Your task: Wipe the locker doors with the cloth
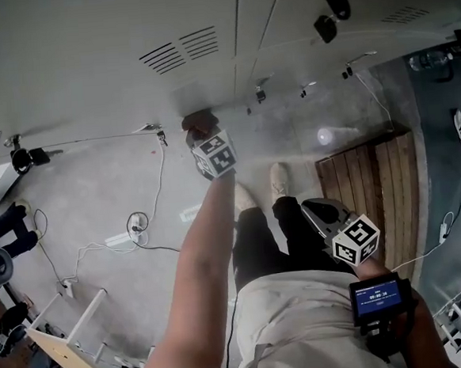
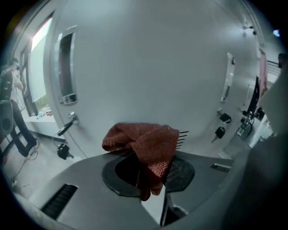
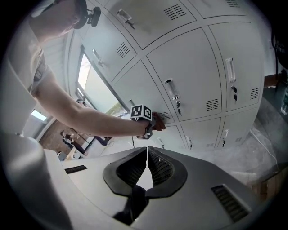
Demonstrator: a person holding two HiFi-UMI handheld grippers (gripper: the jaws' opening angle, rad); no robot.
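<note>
Nearest, at the lower right of the head view, the right gripper [image 1: 322, 213] hangs by the person's hip. Its ribbed black jaws are pressed together on nothing, parked out of the way, I'd guess. Further out, mid-frame, the bare left arm reaches for the lockers. There the left gripper [image 2: 149, 170] pinches a rust-red woven cloth [image 2: 146, 143], bunched over the jaws and pushed against the locker door [image 2: 148, 63], seemingly to wipe it. The doors are smooth pale-grey painted metal with slotted vents [image 1: 180, 52], a chrome handle [image 2: 227, 78] and dangling keys [image 2: 219, 132].

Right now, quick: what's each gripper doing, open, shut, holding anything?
Left tongs: shut on the red cloth.
Right tongs: shut, nothing between them.
</note>
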